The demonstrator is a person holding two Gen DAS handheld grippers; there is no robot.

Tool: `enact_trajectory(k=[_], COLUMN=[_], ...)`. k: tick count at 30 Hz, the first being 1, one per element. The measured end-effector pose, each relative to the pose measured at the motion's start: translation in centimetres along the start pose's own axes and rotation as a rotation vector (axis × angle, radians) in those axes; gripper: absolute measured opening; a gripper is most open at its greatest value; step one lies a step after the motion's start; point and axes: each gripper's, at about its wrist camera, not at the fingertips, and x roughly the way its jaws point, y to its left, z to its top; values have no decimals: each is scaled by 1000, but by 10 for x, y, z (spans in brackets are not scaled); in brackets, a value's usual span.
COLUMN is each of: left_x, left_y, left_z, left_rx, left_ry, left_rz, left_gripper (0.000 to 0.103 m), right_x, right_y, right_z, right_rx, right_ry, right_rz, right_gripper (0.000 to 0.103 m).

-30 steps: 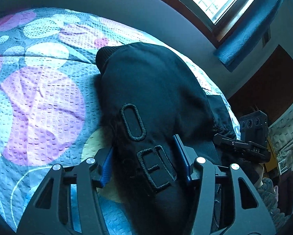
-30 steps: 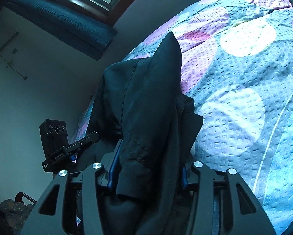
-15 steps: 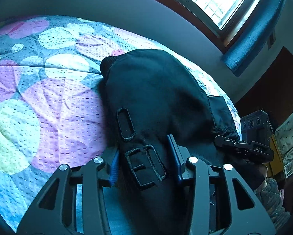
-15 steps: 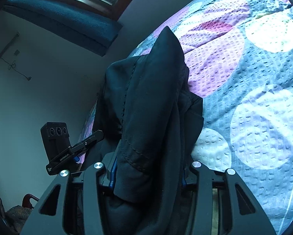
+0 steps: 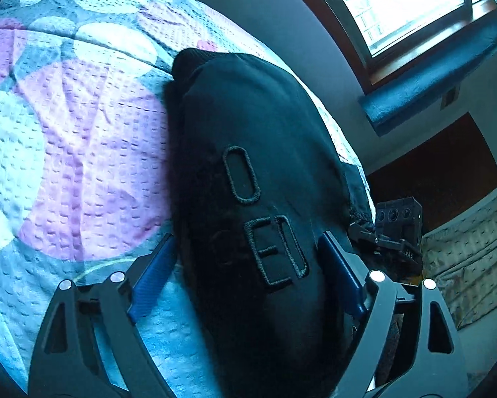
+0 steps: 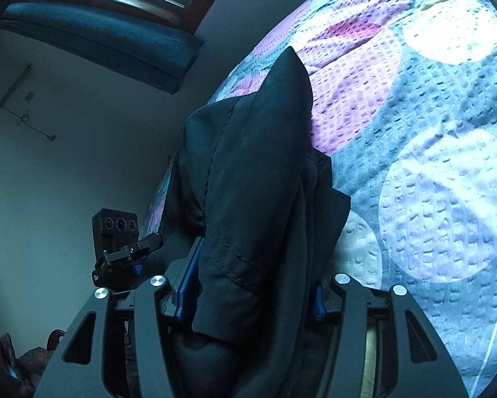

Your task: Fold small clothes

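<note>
A black garment (image 5: 248, 116) with raised stitched letters lies folded over on the patterned bedspread (image 5: 82, 132). My left gripper (image 5: 248, 238) straddles its near end. Its jaws are opening wide, and the blue pads (image 5: 152, 278) stand off the cloth on both sides. In the right wrist view the same garment (image 6: 258, 152) rises as a dark bunched fold. My right gripper (image 6: 258, 265) has that fold packed between its pads (image 6: 187, 282). Its jaws are opening slightly, with the cloth still against them. The far pad is mostly hidden by cloth.
The bedspread (image 6: 431, 165) with large pale and purple circles spreads out around the garment. A window (image 5: 404, 6) with a blue rolled blind (image 5: 431, 76) is in the wall behind the bed. Each view shows the other gripper's camera block (image 5: 397, 215) (image 6: 115, 232) at the garment's side.
The left jaws have spread wide and let go of the garment's lettered end. Both grippers came down a little toward the bed. The right jaws widened only slightly.
</note>
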Motion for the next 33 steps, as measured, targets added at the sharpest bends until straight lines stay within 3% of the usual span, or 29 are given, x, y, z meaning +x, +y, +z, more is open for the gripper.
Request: enact_trajectory(k=[5, 11, 20, 33], left_x=[11, 5, -13, -39], left_y=[-18, -30, -22, 22], left_z=[-6, -4, 12, 34], left_rx=[74, 116, 116, 34], left_ry=[-8, -48, -93, -151], left_rz=[74, 115, 156, 214], left_gripper=[70, 56, 52, 52], right_x=[-9, -11, 8, 56], right_y=[-4, 6, 26, 32], right_z=[-8, -13, -7, 17], right_rx=[-18, -43, -68, -76], right_ry=[-12, -27, -29, 31], right_rz=[-8, -29, -41, 12], right_gripper=[54, 47, 45, 45])
